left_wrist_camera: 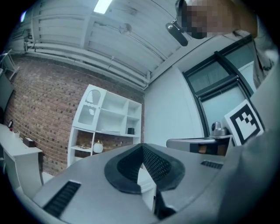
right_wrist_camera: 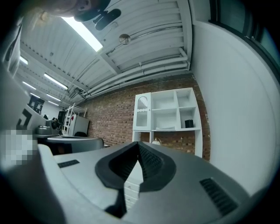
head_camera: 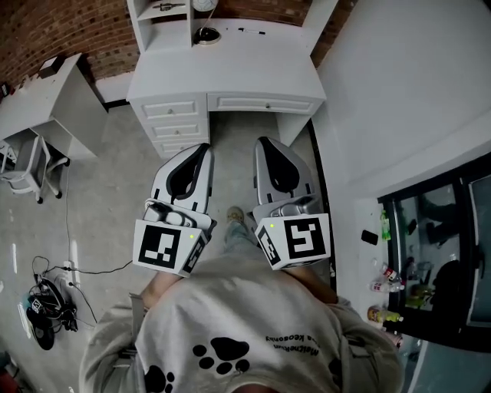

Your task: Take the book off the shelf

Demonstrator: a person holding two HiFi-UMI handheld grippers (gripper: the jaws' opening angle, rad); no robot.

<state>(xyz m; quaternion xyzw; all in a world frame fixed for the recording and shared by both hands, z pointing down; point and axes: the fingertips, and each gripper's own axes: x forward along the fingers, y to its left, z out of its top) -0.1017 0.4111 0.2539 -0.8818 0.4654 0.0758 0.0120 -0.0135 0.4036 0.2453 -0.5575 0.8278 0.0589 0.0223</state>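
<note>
A white shelf unit (head_camera: 159, 17) stands on the back of a white desk (head_camera: 230, 73) ahead of me. In the right gripper view the shelf unit (right_wrist_camera: 168, 114) holds a thin pale flat thing (right_wrist_camera: 168, 128), possibly the book, lying on a middle shelf beside a small dark box (right_wrist_camera: 188, 124). The same flat thing (left_wrist_camera: 108, 130) shows in the left gripper view. Both grippers hang side by side in front of my chest, well short of the desk. The left gripper (head_camera: 202, 148) is shut with nothing in it, and so is the right gripper (head_camera: 265, 142).
The desk has drawers (head_camera: 175, 127) at its left and a round pale object (head_camera: 205, 34) on top. A second white table (head_camera: 46, 100) and a chair (head_camera: 23, 165) stand at the left, with cables (head_camera: 46, 303) on the floor. A white wall and a dark glass cabinet (head_camera: 441, 253) are at the right.
</note>
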